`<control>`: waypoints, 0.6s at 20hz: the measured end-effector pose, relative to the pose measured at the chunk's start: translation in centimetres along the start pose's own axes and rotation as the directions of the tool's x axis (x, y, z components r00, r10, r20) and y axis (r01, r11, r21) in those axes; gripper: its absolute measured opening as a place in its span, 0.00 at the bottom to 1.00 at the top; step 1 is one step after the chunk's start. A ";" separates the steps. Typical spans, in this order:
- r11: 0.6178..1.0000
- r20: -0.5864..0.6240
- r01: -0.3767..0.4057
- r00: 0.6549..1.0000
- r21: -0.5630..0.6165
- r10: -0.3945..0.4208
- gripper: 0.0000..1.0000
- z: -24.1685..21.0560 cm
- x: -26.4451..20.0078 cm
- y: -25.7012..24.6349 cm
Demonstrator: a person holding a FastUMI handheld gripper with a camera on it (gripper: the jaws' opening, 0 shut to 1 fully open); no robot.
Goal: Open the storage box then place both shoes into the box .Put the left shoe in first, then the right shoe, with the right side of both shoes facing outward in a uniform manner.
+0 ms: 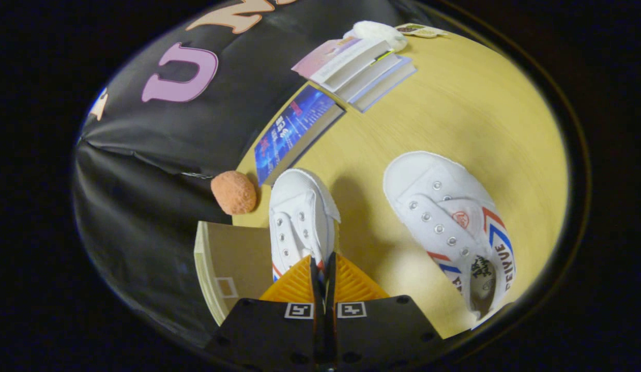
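The gripper is clenched on the rim of one white shoe, its fingers nearly touching as they pinch the canvas and hold the shoe over the open storage box. The second shoe lies on the desk to the right of the box, well apart. To do this step well, I would keep the pinch firm, lower the shoe squarely inside the box walls, and check which side faces outward before letting go.
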State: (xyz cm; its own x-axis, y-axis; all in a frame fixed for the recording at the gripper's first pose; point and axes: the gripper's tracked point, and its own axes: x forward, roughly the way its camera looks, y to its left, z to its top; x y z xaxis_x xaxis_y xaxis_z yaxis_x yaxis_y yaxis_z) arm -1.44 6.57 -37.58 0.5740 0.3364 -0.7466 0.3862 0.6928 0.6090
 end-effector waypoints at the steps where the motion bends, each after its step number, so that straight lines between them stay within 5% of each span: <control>1: 1.000 0.011 -0.022 1.000 -0.012 0.022 0.03 0.4 -0.6 1.6; 9: 0.955 -0.027 -0.254 0.967 -0.155 0.253 0.02 -1.5 -3.5 18.3; 12: 0.943 -0.103 -0.275 0.960 -0.186 0.260 0.02 -5.5 -1.3 21.3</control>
State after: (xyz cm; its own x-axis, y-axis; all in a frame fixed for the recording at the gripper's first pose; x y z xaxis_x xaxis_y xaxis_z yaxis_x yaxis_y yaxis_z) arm 2.09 24.43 -25.15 0.5771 0.5687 -0.5861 0.0718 0.6796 0.7301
